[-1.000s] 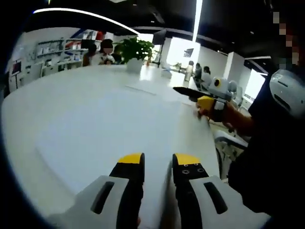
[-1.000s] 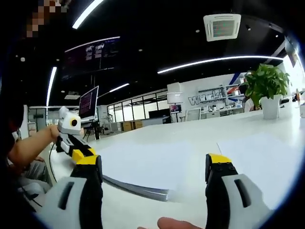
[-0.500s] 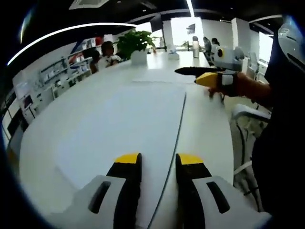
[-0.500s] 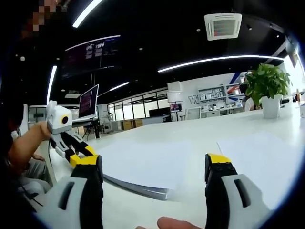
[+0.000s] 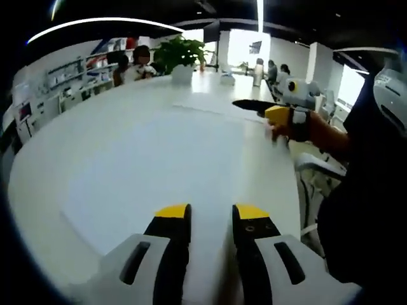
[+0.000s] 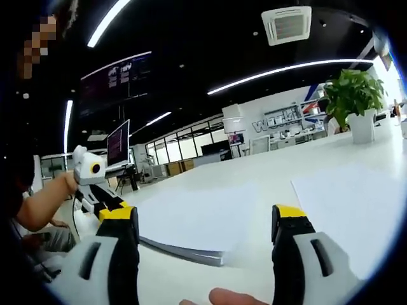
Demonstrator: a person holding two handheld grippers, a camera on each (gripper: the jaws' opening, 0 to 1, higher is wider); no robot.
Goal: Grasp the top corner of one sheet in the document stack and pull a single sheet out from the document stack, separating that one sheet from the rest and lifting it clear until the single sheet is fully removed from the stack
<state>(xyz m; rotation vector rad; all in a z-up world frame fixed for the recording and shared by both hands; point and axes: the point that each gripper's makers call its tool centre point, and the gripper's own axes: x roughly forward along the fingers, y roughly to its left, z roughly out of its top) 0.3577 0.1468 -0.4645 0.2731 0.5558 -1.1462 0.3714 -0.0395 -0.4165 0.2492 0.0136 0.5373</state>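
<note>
One document stack lies flat on the white surface, with one loose sheet beside the stack, toward the potted plant. The right gripper hangs released just short of the stack's near corner, jaws wide apart. The left gripper sits over the stack with jaws nearly closed; whether it grips paper I cannot tell.

Open-plan office: monitor, long white table.
</note>
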